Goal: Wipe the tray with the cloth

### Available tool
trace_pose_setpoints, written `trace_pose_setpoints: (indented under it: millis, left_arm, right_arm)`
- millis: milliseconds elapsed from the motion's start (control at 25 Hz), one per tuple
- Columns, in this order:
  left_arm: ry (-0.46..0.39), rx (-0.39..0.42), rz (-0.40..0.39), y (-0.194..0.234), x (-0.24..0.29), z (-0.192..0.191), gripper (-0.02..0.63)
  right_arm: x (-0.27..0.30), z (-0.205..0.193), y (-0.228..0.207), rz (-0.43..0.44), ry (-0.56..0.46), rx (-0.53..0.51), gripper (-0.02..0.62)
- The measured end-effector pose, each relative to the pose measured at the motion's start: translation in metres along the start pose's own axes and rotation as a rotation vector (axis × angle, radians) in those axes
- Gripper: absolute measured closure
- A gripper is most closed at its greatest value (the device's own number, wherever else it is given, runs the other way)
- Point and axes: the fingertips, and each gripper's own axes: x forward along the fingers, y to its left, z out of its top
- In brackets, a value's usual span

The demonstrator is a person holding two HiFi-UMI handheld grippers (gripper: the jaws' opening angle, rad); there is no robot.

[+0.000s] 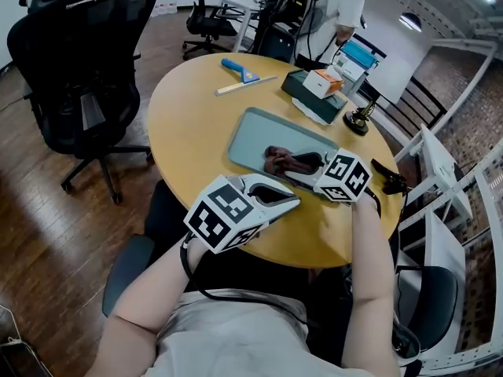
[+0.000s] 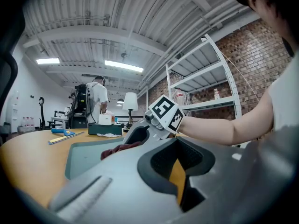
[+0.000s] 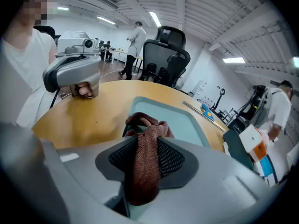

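Observation:
A grey-green tray (image 1: pixel 255 136) lies on the round wooden table (image 1: pixel 192 116). A dark red cloth (image 1: pixel 287 162) rests bunched on the tray's near end. My right gripper (image 1: pixel 313 166) is shut on the cloth, which hangs between its jaws (image 3: pixel 147 157) above the tray (image 3: pixel 187 125). My left gripper (image 1: pixel 289 203) is over the table's near edge, just short of the tray, its jaws together with nothing in them. From the left gripper view (image 2: pixel 177 171) the right gripper (image 2: pixel 140 134), the cloth (image 2: pixel 122 148) and the tray (image 2: pixel 84 155) are ahead.
Beyond the tray lie a blue scraper (image 1: pixel 240 71), a pale strip (image 1: pixel 245 86), a dark green box (image 1: pixel 310 96) with a small orange-white carton (image 1: pixel 324 82) on it. A black office chair (image 1: pixel 78 77) stands left. A person (image 1: pixel 334 10) stands behind the table; white shelving (image 1: pixel 464 234) is right.

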Motion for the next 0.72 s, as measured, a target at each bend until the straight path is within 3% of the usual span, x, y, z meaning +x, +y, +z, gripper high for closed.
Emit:
trace_pose_setpoints:
  millis: [120, 320, 520, 720]
  left_arm:
    - [0.001, 0.000, 0.001, 0.000, 0.000, 0.000, 0.604]
    - [-0.003, 0.003, 0.000, 0.001, -0.001, 0.001, 0.606]
    - [0.000, 0.002, 0.001, 0.000, -0.001, 0.000, 0.606]
    - [0.001, 0.003, 0.000, -0.001, -0.001, 0.000, 0.606]
  right_arm:
    - [0.006, -0.001, -0.011, -0.010, 0.014, -0.015, 0.463]
    - [0.017, -0.014, -0.056, -0.136, 0.092, 0.064, 0.463]
    - [0.032, -0.023, -0.094, -0.199, 0.120, 0.146, 0.464]
    - [0.038, -0.035, -0.130, -0.332, 0.141, 0.184, 0.463]
